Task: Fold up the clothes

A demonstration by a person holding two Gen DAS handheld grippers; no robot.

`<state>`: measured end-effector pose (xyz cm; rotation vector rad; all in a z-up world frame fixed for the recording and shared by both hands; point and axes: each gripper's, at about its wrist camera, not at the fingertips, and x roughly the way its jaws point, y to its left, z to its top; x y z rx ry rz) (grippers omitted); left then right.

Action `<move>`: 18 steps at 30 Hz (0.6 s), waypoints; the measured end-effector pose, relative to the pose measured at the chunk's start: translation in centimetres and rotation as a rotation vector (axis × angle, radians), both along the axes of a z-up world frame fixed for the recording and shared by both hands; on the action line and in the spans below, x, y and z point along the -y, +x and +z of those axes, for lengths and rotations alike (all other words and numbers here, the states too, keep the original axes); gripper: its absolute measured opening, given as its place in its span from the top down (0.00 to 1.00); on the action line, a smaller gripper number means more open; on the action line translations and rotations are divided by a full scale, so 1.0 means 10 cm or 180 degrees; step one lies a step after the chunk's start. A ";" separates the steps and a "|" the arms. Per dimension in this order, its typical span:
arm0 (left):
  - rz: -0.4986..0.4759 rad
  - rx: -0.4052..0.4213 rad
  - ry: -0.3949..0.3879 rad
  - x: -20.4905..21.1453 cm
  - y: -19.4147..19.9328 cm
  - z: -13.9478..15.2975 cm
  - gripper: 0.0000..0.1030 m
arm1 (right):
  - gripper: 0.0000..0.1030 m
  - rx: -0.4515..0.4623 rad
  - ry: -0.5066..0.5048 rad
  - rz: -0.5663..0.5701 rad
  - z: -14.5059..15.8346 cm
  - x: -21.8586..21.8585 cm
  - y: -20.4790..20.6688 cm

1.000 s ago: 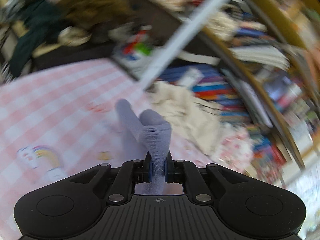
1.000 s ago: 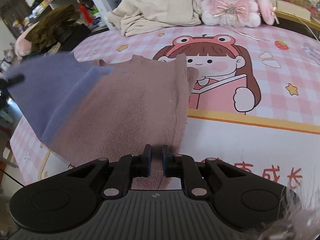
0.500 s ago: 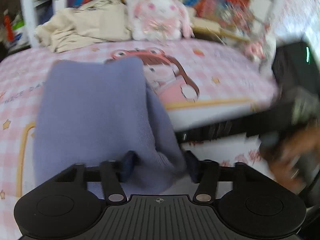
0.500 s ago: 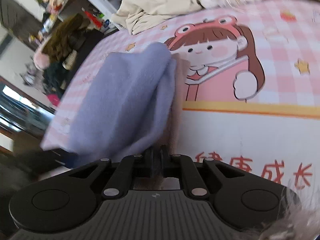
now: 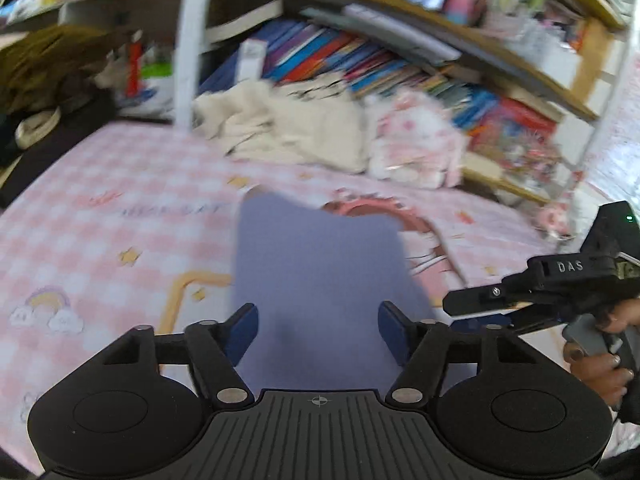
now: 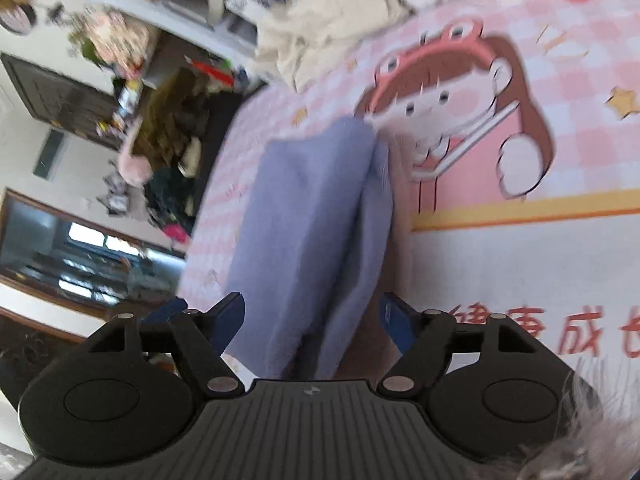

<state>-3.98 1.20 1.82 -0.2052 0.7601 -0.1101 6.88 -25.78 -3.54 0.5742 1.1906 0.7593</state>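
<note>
Nearest the lens, the left gripper stands wide with nothing between its blue fingers, and the right gripper is spread just as wide, also gripping nothing. One garment, lavender on top with a brownish layer showing at its right edge in the right wrist view, lies folded lengthwise on the pink checked bedspread, running away from both tools near the near edge of the bed. The top layer bulges along a central crease rather than lying flat, so I judge the fold could spring back or slide askew once left alone, since the knit looks thick and soft; a careless pass of either tool could also drag the upper layer off the lower. Farther on, one cream heap of cloth and one plush rabbit sit against the shelves, where many books stand, too blurred to count.
</note>
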 end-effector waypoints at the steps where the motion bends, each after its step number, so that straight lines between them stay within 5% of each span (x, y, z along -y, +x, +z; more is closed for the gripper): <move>1: 0.0008 -0.0056 -0.0015 -0.03 0.02 -0.08 0.53 | 0.30 -0.0014 -0.0080 0.0001 -0.03 -0.07 0.02; 3: -0.0002 -0.0095 0.0007 -0.01 0.02 -0.14 0.59 | 0.40 0.0064 -0.0203 0.0001 -0.06 -0.20 0.05; 4: -0.0008 -0.0114 0.0017 0.00 0.02 -0.17 0.59 | 0.68 0.0232 -0.0282 0.0039 -0.01 -0.27 0.03; 5: -0.0013 -0.0134 0.0028 0.01 0.02 -0.19 0.59 | 0.82 0.0400 -0.0362 0.0077 0.05 -0.33 0.01; 9: -0.0034 -0.0212 0.0071 0.06 0.02 -0.30 0.59 | 0.85 0.1474 -0.0371 0.0351 0.48 -0.45 -0.27; 11: -0.0044 -0.0251 0.0093 0.08 0.02 -0.36 0.59 | 0.85 0.1653 -0.0529 0.0378 0.53 -0.49 -0.35; 14: -0.0117 -0.0274 0.0145 0.12 0.02 -0.40 0.56 | 0.80 0.1241 -0.0922 0.0167 0.23 -0.47 -0.13; 18: -0.0243 -0.0314 0.0312 0.15 0.02 -0.30 0.55 | 0.60 0.0768 -0.0742 -0.0070 0.03 -0.20 0.06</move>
